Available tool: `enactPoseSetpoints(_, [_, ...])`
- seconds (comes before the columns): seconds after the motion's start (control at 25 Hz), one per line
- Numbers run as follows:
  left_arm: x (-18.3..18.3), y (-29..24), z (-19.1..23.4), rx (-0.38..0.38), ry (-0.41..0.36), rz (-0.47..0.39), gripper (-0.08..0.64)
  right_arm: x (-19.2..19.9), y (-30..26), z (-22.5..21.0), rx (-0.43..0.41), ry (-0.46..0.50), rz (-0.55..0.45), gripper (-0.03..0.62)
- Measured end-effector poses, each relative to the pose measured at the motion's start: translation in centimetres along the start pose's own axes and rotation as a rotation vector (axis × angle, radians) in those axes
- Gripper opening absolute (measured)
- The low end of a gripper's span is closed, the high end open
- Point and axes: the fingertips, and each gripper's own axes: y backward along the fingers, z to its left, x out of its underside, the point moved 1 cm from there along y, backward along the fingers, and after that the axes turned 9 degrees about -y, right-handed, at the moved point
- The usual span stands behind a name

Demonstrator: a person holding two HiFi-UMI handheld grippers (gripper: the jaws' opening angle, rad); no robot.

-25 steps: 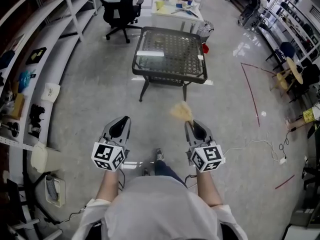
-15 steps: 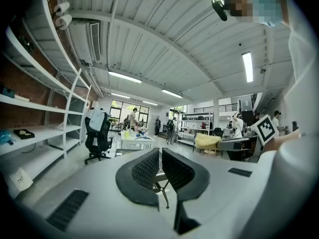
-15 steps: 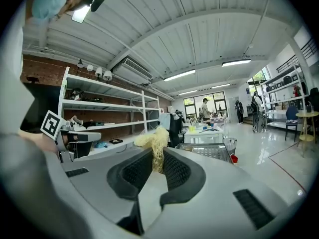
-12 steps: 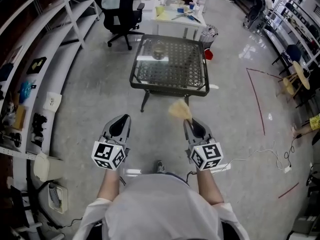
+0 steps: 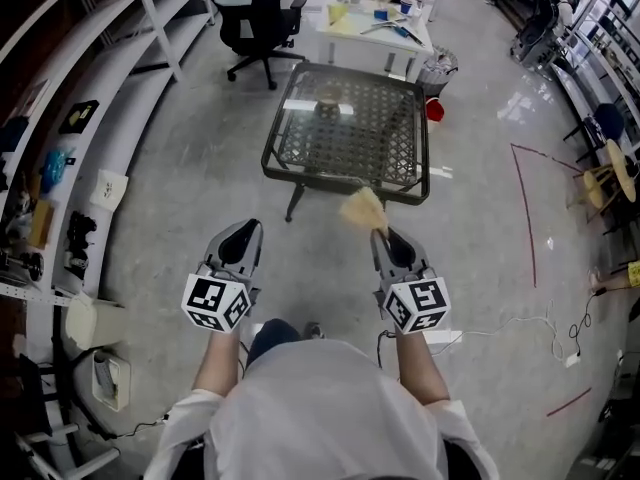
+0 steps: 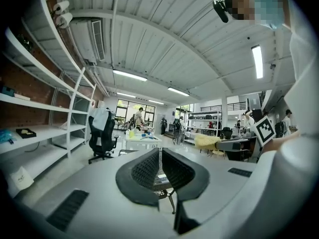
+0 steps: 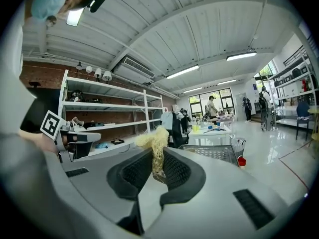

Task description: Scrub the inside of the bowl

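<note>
A small bowl (image 5: 328, 96) stands on the far part of a dark table (image 5: 345, 175) with a glass and mesh top, ahead of me on the floor. My right gripper (image 5: 380, 235) (image 7: 158, 169) is shut on a yellow fibrous scrubber (image 5: 362, 209) (image 7: 155, 142), which sticks out past its tips, just short of the table's near edge. To its left, my left gripper (image 5: 243, 230) (image 6: 160, 164) is shut with nothing in it. The left gripper view also shows the scrubber (image 6: 206, 142) at its right. Both grippers are held at waist height, well away from the bowl.
White shelves (image 5: 95, 98) run along the left wall. Behind the table are a black office chair (image 5: 258, 13), a white desk (image 5: 378, 26) with clutter, a waste bin (image 5: 440, 68) and a red cup (image 5: 434, 109). Red tape and a cable cross the floor at right.
I have stepped toward the table, which now sits closer and lower in the head view, and the bowl on it has come into view. Both grippers keep the same pose.
</note>
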Motion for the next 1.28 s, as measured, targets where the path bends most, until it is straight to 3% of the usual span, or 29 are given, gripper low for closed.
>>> enactPoseSetpoints(0.4, [1.1, -5.1, 4.3, 0.057, 0.029, 0.010, 0.044, 0.0, -5.9, -1.0, 0.033, -0.012, 0.016, 0.069])
enactPoseSetpoints(0.84, [-1.0, -11.6, 10.8, 0.171, 0.001, -0.016, 0.044, -2.1, -13.3, -0.9, 0.130, -0.018, -0.016, 0.069])
enactPoseSetpoints(1.28, [0.4, -15.6, 13.3, 0.248, 0.017, -0.001, 0.044, -1.2, -16.9, -2.4, 0.202, -0.046, 0.003, 0.069])
